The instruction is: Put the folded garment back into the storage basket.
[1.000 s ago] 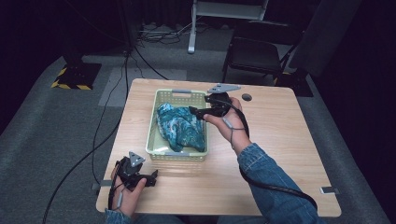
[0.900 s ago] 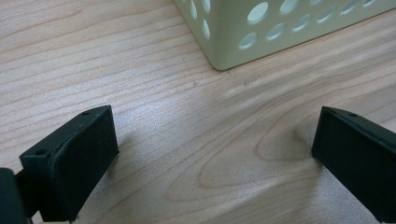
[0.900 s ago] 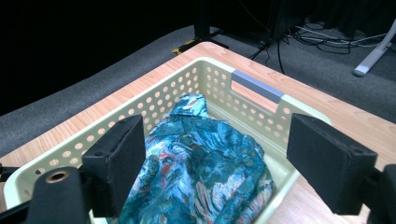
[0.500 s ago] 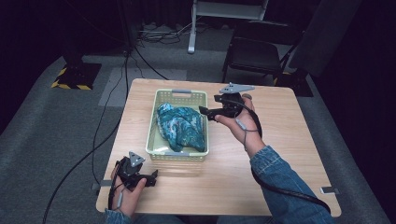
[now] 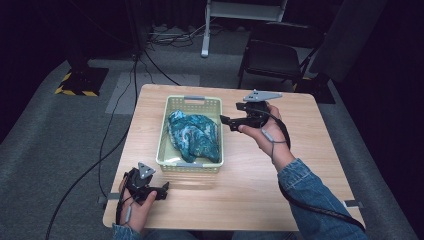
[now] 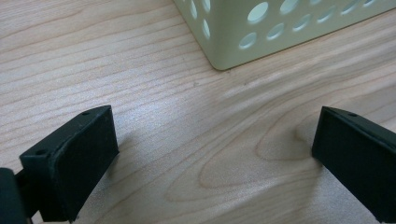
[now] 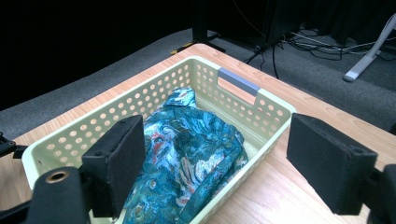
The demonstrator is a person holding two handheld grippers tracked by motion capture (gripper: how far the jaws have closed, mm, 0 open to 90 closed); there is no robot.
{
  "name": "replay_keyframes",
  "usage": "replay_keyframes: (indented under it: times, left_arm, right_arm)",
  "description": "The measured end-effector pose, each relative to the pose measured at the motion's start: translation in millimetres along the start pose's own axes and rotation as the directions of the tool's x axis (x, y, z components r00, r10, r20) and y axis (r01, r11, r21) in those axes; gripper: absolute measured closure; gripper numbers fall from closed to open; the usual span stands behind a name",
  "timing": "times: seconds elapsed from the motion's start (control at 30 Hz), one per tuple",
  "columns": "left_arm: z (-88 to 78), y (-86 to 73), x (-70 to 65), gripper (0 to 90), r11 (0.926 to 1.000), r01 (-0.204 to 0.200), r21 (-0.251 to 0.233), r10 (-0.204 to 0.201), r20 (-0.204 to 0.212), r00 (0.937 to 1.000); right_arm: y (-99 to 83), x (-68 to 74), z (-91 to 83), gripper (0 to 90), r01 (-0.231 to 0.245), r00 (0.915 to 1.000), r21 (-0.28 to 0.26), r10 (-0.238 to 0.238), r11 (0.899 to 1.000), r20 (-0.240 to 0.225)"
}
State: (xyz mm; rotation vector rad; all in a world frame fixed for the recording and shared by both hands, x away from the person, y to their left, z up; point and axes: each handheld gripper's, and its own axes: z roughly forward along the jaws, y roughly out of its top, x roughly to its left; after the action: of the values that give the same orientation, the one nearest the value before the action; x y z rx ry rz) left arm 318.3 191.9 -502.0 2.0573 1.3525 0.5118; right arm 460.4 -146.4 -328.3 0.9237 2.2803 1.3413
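— Looking at the teal patterned cloth [image 5: 194, 136] first: where does it sit?

— Bundled inside the pale green basket [image 5: 172, 105], which stands mid-table; the cloth fills most of the floor and leans toward the basket's 5 o'clock corner.

— How would it handle?

— Soft and light, I'd judge; it will sag and trail rather than lift as one piece; nothing fragile, not slippery. The best hold is a raised fold on top of the heap — pinch deep enough to gather several layers.

— And the basket?

— Stiff perforated plastic; the grey handle [image 7: 238, 81] at its 12 o'clock end looks the firmest place to grip.

— The grippers?

— The right gripper [image 5: 224, 120] hovers at the basket's 3 o'clock rim, jaws spread wide with nothing between them; its own view looks down over the cloth. The left gripper [image 5: 164, 190] rests on the wooden table [image 5: 310, 150] near the 7 o'clock corner, jaws also spread and empty — whether they touch the wood, I can't quite tell.
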Motion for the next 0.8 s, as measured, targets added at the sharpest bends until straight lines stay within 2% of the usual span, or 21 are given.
replay_keyframes:
  times: [0.3,0.8]
  left_arm:
    - [0.0,0.0,0.0,0.2,1.0,0.0,0.0,0.0,0.0,1.0]
    - [0.0,0.0,0.0,0.2,1.0,0.0,0.0,0.0,0.0,1.0]
  right_arm:
    - [-7.7,-5.2,-12.1,19.6,-0.001,0.9998,-0.019,0.001,1.0,-0.022]
    - [-22.0,-23.9,-37.6,19.6,-0.017,0.9998,-0.036,0.016,0.999,-0.007]
